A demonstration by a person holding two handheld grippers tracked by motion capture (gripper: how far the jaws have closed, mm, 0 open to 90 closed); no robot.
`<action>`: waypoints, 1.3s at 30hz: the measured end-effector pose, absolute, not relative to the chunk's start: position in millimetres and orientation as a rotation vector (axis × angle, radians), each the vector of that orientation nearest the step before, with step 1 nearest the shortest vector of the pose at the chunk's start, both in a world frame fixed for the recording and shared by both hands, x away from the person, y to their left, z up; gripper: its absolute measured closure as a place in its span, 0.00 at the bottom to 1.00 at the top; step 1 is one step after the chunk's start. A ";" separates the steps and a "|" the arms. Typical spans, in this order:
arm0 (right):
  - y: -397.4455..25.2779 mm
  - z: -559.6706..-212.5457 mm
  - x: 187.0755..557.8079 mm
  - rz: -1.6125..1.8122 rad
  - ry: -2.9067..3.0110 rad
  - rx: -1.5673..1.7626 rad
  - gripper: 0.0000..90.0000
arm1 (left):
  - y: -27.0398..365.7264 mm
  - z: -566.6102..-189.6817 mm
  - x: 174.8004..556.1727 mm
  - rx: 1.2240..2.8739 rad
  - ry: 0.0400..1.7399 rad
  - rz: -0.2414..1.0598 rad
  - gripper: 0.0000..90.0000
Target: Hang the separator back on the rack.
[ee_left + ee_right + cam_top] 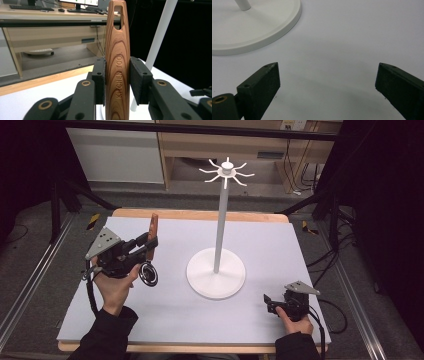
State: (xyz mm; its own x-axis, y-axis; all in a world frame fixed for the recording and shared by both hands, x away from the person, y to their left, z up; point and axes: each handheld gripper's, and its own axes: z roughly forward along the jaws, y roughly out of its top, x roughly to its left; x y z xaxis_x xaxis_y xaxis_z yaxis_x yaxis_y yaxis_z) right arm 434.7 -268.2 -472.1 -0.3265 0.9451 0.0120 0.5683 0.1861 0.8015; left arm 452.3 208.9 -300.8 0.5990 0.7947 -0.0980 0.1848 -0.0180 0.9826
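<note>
So your left gripper (pixel 117 82) is clamped tight on the wooden handle (pixel 117 62) of a kitchen utensil, both black pads pressed flat against its sides with no gap you could spot. In the left gripper view the handle stands pretty much upright between the jaws, the grain running lengthwise, "KITCHEN TOOL" stamped down its face and a long hanging slot cut through the top end, which sticks up well above the pads. In the high view that same handle (pixel 153 234) pokes up and away from your left gripper (pixel 148 245), over the left part of the white mat (pixel 165 320), and your left hand (pixel 117 287) wraps the gripper body from below. What's at the utensil's lower end, you can't really tell; there's a dark ring-shaped bit by your hand but it's too small to read.

Your right gripper (pixel 327 82) is spread wide with nothing between its jaws, just bare mat under it. In the high view it (pixel 270 304) sits low near the front right corner, well apart from the utensil.

The white rack (pixel 216 270) stands between the two grippers, its round base on the mat and its hook crown (pixel 227 170) at the top of the pole. The base edge (pixel 257 27) lies just ahead and to the left in the right gripper view.
</note>
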 end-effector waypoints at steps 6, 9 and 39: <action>-267.1 -471.9 434.4 0.996 1.972 1.417 0.07 | 201.0 -281.6 452.5 1.534 0.811 0.603 0.75; -267.1 -471.8 434.5 0.998 1.972 1.416 0.07 | 194.4 -271.3 450.2 1.536 0.783 0.610 0.75; -267.5 -472.0 435.2 1.000 1.974 1.417 0.07 | 153.8 -228.9 449.9 1.527 0.674 0.584 0.75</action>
